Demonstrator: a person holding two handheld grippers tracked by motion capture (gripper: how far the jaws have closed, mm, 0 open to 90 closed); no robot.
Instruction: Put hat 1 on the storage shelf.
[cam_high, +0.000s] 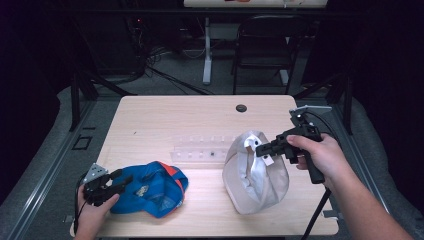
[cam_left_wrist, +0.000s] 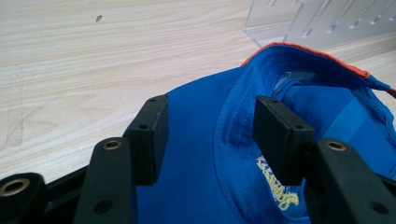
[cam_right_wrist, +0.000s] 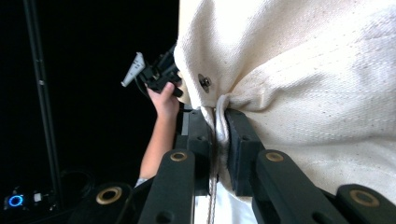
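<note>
in the high view, a cream cap (cam_high: 255, 172) sits on the right half of the bench (cam_high: 150, 125), its lower edge on the wood and its upper part raised, pinched by the right hand-held gripper (cam_high: 261, 148). a blue cap with an orange edge (cam_high: 150, 189) lies flat near the front left edge, and the left hand-held gripper (cam_high: 120, 181) rests at its left side. a clear plastic rack (cam_high: 200, 149) lies between and behind the two caps.

in the left gripper view, the jaws stand apart over the blue cap (cam_left_wrist: 224, 154), one pad on each side of a ridge of the sweatband, neither pressing it, so this hand-held gripper is open. the blue cloth looks thin and limp; i judge it light and easy to bunch, and the stitched band or the brim is the firmer place to take hold.

in the right gripper view, the jaws are clamped shut on a gathered fold of the cream cap (cam_right_wrist: 299, 70), just below a small metal snap (cam_right_wrist: 204, 81). the canvas looks coarse and soft, not slippery, so a pinch should hold, though the crown sags under its own weight and is likely to swing when lifted. farther off, the other hand (cam_right_wrist: 164, 100) holds its own gripper.
</note>
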